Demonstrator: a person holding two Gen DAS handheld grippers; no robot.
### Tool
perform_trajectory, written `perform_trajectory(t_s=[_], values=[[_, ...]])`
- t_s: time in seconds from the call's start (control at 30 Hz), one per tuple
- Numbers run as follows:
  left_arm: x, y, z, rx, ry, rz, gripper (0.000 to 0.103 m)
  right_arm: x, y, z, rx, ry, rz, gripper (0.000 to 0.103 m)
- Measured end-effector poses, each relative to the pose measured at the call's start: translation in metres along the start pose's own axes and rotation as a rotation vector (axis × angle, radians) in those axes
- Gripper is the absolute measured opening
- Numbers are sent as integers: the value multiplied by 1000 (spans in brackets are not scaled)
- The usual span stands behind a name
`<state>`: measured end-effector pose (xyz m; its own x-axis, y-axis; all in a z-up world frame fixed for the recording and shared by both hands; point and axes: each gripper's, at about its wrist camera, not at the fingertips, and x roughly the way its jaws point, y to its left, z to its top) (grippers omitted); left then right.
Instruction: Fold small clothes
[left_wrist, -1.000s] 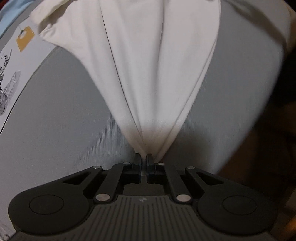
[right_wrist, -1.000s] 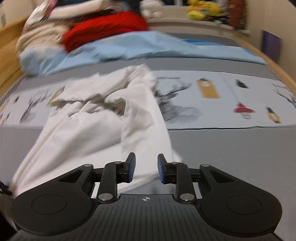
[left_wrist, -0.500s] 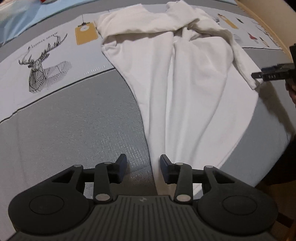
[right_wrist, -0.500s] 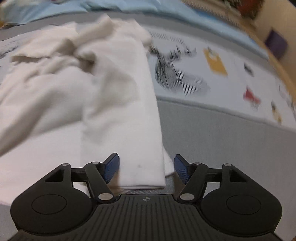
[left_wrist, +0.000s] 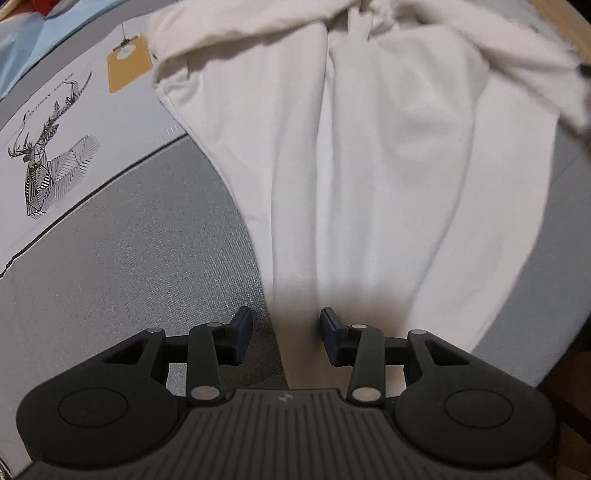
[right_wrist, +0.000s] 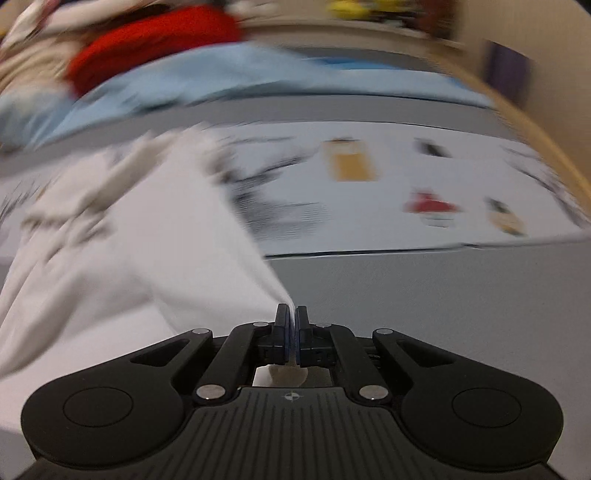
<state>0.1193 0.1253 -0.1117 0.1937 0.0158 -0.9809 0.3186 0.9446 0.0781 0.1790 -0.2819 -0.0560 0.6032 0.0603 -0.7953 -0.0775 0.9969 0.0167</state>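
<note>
Grey bed cover (left_wrist: 129, 258) carried the white garment (left_wrist: 369, 166), spread beside its deer print (left_wrist: 48, 173). Right claw (right_wrist: 291, 325) pinched a corner; left claw (left_wrist: 284, 328) gaped, needing its own hem grip.

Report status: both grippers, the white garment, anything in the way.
Left gripper jaws open over the white garment, no grip. Right gripper jaws shut on a corner. Garment rumpled on grey bedspread. Nothing in the way.
</note>
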Motion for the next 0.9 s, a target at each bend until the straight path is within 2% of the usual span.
perform_trajectory(t_s=[0.07,0.13,0.2,0.27,0.33,0.5,0.63,0.7,0.8,0.9], values=[[3,-3,1,14,8,-4,43,-9,-48,2,93,-16,-89,2],[4,-7,2,31,7,-17,34,-18,-93,0,161,-41,-212,2],[4,-11,2,50,9,-28,18,-23,-133,-2,243,-69,-308,2],[1,-18,2,93,5,-10,12,-26,-165,-3,299,-94,-404,2],[0,-19,0,121,9,-3,10,-27,-192,-5,338,-121,-461,2],[-1,-15,-9,161,28,-15,7,-14,-217,16,317,-193,-561,2],[-6,-18,-15,195,54,-62,7,8,-236,60,225,-204,-621,2],[-8,-21,-17,224,67,-89,7,16,-252,79,200,-195,-713,1],[-10,-22,-18,252,79,-107,7,24,-284,89,302,-136,-835,2],[-12,-16,-14,223,86,-105,8,33,-289,80,374,-88,-839,4]])
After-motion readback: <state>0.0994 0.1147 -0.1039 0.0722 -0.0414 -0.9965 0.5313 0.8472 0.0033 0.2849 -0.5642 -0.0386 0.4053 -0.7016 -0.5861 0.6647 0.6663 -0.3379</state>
